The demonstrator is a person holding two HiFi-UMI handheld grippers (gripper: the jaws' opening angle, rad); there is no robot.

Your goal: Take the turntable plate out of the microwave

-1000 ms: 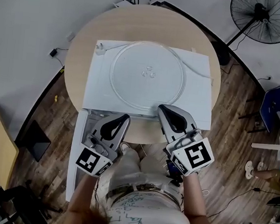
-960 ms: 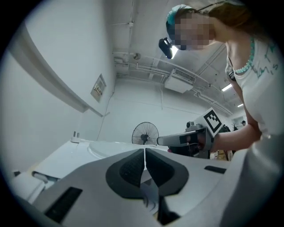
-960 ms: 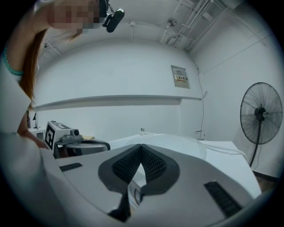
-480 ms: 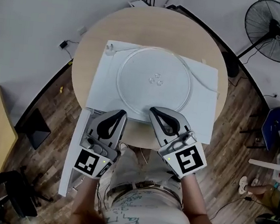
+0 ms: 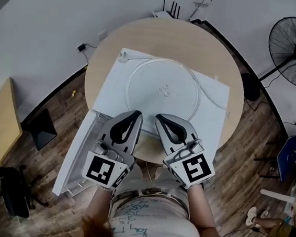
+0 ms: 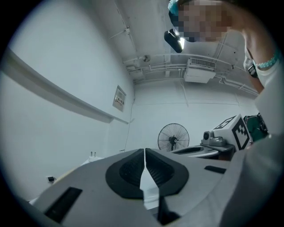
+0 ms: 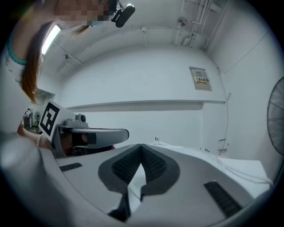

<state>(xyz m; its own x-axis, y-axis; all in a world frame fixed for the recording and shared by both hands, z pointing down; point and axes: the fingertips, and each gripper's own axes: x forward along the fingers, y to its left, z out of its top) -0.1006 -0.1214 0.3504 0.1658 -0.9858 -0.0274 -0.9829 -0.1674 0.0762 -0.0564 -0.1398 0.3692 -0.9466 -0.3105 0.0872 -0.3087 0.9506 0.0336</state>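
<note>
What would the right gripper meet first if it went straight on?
Probably the turntable plate lying on the microwave; the right gripper may also pass just above it, since height is unclear.

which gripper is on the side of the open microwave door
The left gripper, whose body overlaps the swung-out white door. The right gripper sits on the other side, clear of it.

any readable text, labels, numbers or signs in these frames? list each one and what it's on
Nothing here can be read as words.
Wall notice: a few printed lines, too small to read.
Shirt print: scrawled lettering, too blurred to read.
Square markers: black-and-white patterns only, no letters or digits.
</note>
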